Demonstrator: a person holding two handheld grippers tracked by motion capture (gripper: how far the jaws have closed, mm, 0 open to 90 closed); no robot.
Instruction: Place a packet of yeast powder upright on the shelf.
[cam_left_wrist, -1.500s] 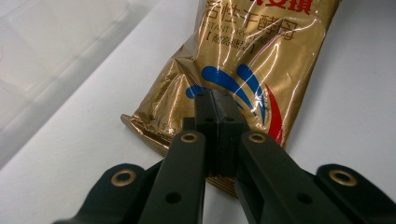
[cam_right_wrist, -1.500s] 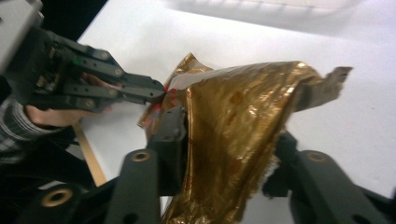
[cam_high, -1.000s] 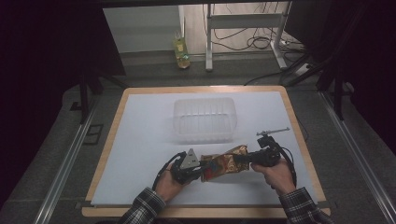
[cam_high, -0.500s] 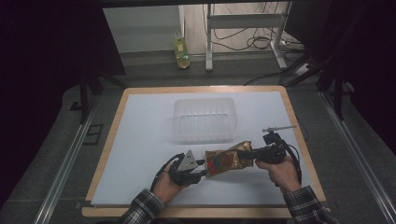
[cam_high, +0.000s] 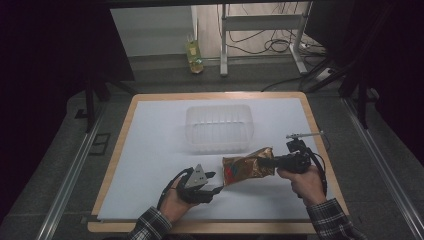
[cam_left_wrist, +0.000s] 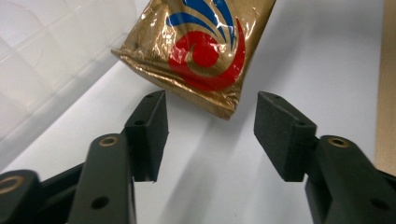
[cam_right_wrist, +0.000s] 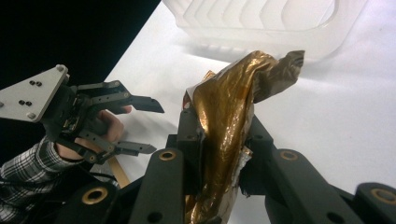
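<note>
Two claws work over the white surface (cam_high: 150, 150), one in each of the person's hands. The right claw (cam_high: 265, 162) is pinched on one end of a gold foil bag (cam_high: 247, 167); in the right gripper view its black jaws press the crumpled foil (cam_right_wrist: 224, 135) between them, and the free end of the bag twists up toward the far side. In the high view the bag stretches leftward from that claw, near the front of the surface and just this side of a clear plastic tub (cam_high: 218, 127) that sits at the middle. Whether the bag's left end touches the surface I cannot tell.

The left claw (cam_high: 217, 182) is spread wide, holding nothing. In the left gripper view its two jaws stand well apart, with the bag's red and blue printed end (cam_left_wrist: 196, 51) just beyond them and its lower corner between the jaw tips' lines, not touched by either. The tub's ribbed wall (cam_left_wrist: 42, 60) shows at the left there. A grey three-cornered plate (cam_high: 199, 175) tops the left claw, and plaid sleeves (cam_high: 150, 227) cover both forearms.

On the floor beyond the surface stands a yellowish bottle (cam_high: 194, 55).
</note>
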